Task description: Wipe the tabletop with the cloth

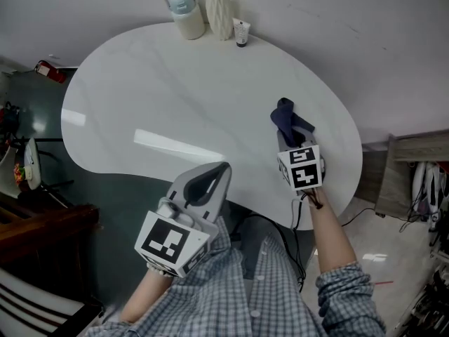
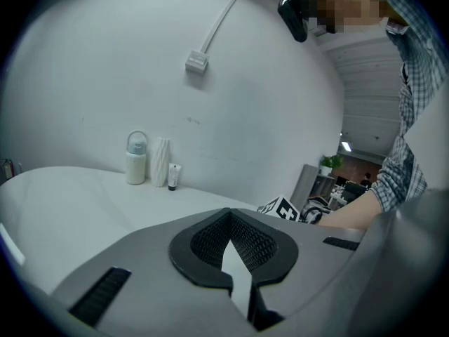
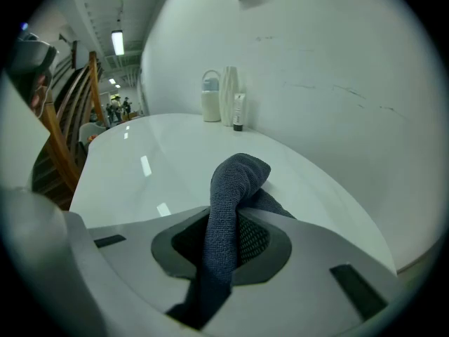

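Head view with both gripper views. The right gripper (image 1: 289, 139) is extended over the right-hand part of the white, kidney-shaped glossy tabletop (image 1: 161, 97). Its jaws are clamped on a dark blue knitted cloth (image 1: 288, 116), which bunches up and juts forward past the jaw tips; whether the cloth touches the surface cannot be told. The right forearm (image 1: 333, 234), bare below a checked sleeve, reaches up from the lower right, crossing the table's near edge. The left gripper (image 1: 216, 175) is held low, close to the torso and off the table's concave near edge, pointing towards the table, its jaws closed with nothing between them. At the far edge, against the wall, stand a white bottle with a pale blue lid (image 1: 186, 12), a white ribbed vase (image 1: 219, 11) and a small white tube with a black cap (image 1: 241, 32).
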